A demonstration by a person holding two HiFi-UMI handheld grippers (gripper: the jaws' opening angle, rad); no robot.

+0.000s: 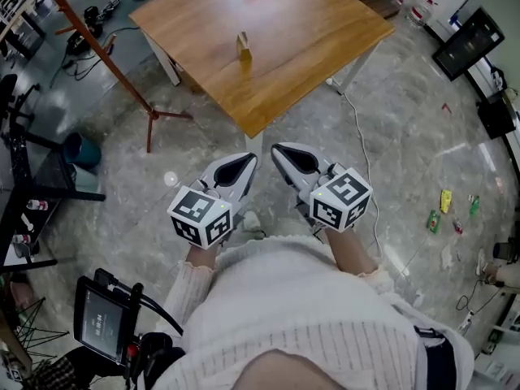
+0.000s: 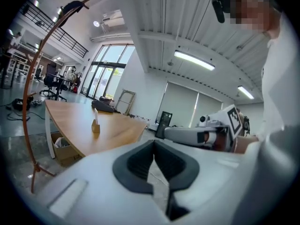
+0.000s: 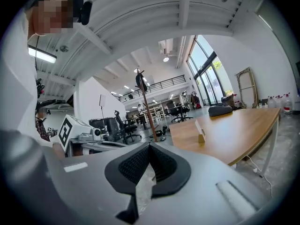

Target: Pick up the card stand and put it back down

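Observation:
The card stand (image 1: 243, 47), a small wooden block with a white card upright in it, sits on the wooden table (image 1: 325, 31) a little left of its middle. It also shows in the left gripper view as the card stand (image 2: 95, 125) and in the right gripper view as the card stand (image 3: 200, 134). Both grippers hover over the floor, short of the table's near corner and close to the person's body. The left gripper (image 1: 251, 158) is shut and empty, its tips meeting in the left gripper view (image 2: 153, 142). The right gripper (image 1: 275, 148) is likewise shut on nothing (image 3: 150, 146).
A red-brown pole stand (image 1: 106, 55) rises left of the table. A white cable (image 1: 361, 149) runs over the grey floor at the table's right leg. Black screens (image 1: 467, 43) and small litter (image 1: 445, 201) lie to the right. A dark bag (image 2: 103, 107) rests at the table's far end.

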